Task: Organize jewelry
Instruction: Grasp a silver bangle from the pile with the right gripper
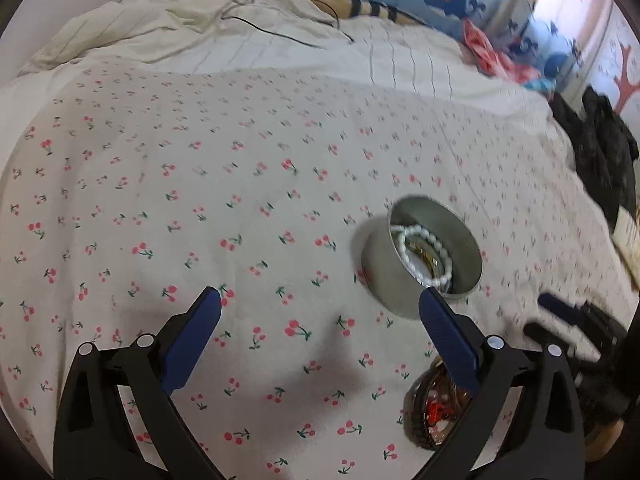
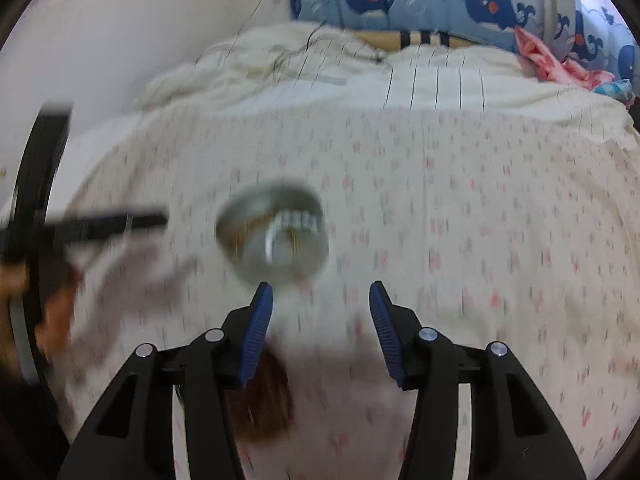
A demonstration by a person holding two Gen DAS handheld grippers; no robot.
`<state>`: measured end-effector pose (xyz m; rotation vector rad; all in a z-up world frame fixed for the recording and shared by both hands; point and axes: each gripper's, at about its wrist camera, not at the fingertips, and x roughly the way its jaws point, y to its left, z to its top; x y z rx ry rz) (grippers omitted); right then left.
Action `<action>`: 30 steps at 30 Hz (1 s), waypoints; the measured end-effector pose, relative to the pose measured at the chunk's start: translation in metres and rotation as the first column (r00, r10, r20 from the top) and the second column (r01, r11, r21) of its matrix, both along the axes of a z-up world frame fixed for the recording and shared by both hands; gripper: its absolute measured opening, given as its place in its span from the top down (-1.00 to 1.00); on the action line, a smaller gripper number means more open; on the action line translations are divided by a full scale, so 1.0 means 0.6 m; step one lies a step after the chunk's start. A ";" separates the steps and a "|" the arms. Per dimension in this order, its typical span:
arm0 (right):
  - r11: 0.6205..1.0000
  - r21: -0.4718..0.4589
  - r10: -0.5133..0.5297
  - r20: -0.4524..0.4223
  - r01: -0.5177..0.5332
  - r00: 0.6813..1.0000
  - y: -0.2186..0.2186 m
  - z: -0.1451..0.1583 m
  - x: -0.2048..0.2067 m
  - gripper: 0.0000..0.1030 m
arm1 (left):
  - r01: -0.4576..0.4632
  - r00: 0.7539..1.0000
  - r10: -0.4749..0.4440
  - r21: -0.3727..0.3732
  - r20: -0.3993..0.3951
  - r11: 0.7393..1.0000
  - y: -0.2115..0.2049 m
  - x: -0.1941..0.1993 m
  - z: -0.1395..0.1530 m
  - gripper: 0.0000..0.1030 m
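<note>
both pairs of jaws stood wide and held nothing. going left to right in the left wrist view, the left gripper (image 1: 320, 302) hovered over a bare stretch of the cherry-print bed cover (image 1: 168, 184), its blue pads spread well apart. just past its right pad sat the round metal tin (image 1: 404, 280), lid off, resting on the bed. inside it lay a white bead bracelet (image 1: 426, 254) curled against the wall, with something gold-coloured under it that was too small to name. nearer the camera, partly hidden behind the right finger, lay a dark round piece (image 1: 430, 412) with red bits inside, still out on the cover; whether it was a bangle or a lid i could not tell. at the far right edge the other tool showed as a dark blur.

from the right wrist view, much smeared, the right gripper (image 2: 321, 294) hung just short of the same tin (image 2: 272, 236), with a brown blur below its left finger.

judging by this, the task seemed well along: some jewelry was already in the tin, and at least the dark round piece looked left to deal with.
</note>
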<state>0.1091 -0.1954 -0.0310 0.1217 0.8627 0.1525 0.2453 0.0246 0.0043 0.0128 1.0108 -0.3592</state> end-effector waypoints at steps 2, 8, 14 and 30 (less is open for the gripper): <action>0.999 0.046 0.022 -0.039 -0.020 0.999 -0.002 -0.023 -0.008 0.16 | 0.002 1.000 -0.002 0.012 -0.002 1.000 -0.004 -0.002 -0.004 -0.85; 0.996 0.030 0.090 -0.068 -0.089 0.994 0.020 -0.029 -0.004 0.26 | 0.162 0.985 -0.164 -0.027 -0.051 0.986 -0.029 -0.020 -0.010 -0.85; 0.995 -0.011 0.101 -0.074 -0.102 0.992 0.034 -0.040 0.001 0.28 | 0.243 0.968 -0.242 -0.005 -0.064 0.970 -0.064 -0.042 -0.020 -0.85; 0.968 -0.184 0.154 -0.086 -0.168 0.984 0.084 -0.069 0.018 0.81 | 0.229 0.972 -0.227 0.026 -0.068 0.973 -0.067 -0.036 -0.025 -0.85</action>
